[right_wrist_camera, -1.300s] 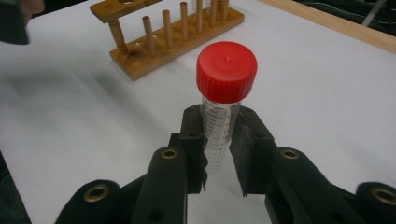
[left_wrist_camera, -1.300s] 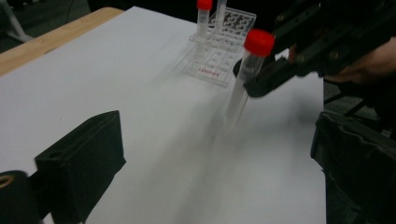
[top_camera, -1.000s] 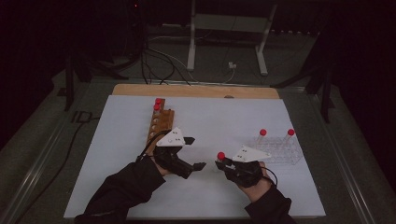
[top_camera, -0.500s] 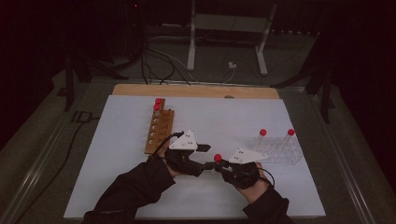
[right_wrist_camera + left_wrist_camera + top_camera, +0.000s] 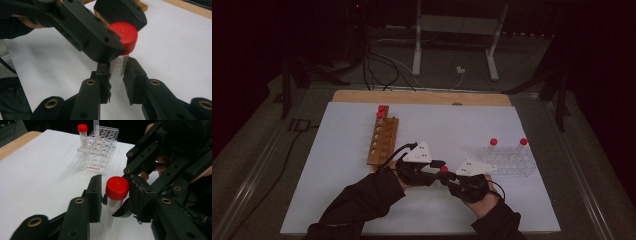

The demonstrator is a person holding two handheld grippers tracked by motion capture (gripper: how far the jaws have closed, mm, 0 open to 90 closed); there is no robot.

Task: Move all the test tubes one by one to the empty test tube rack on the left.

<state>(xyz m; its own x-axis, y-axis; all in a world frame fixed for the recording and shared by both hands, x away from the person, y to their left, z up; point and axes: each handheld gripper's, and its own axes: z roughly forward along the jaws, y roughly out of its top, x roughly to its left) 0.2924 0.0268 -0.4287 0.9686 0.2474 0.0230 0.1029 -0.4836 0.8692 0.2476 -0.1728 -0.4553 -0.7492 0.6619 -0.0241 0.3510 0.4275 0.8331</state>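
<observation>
A clear tube with a red cap (image 5: pixel 444 169) stands upright between the two hands at the front middle of the white mat. My right gripper (image 5: pixel 117 82) is shut on the tube's graduated body (image 5: pixel 118 72). My left gripper (image 5: pixel 115 192) reaches in from the other side at cap height. Its jaws have just been closing, and the red cap (image 5: pixel 117 188) now sits between its pads, which press on it. In the high view the left gripper (image 5: pixel 439 167) and the right gripper (image 5: pixel 447 176) meet tip to tip.
A wooden rack (image 5: pixel 383 140) lies left of the hands, with two red-capped tubes (image 5: pixel 381 111) at its far end. A clear plastic rack (image 5: pixel 509 161) to the right holds two red-capped tubes (image 5: pixel 493 142). A wooden board (image 5: pixel 422 96) borders the mat's far edge.
My left gripper has moved right, from beside the wooden rack to the tube in the right gripper, and its jaws have closed around the cap. The right hand has stayed put.
</observation>
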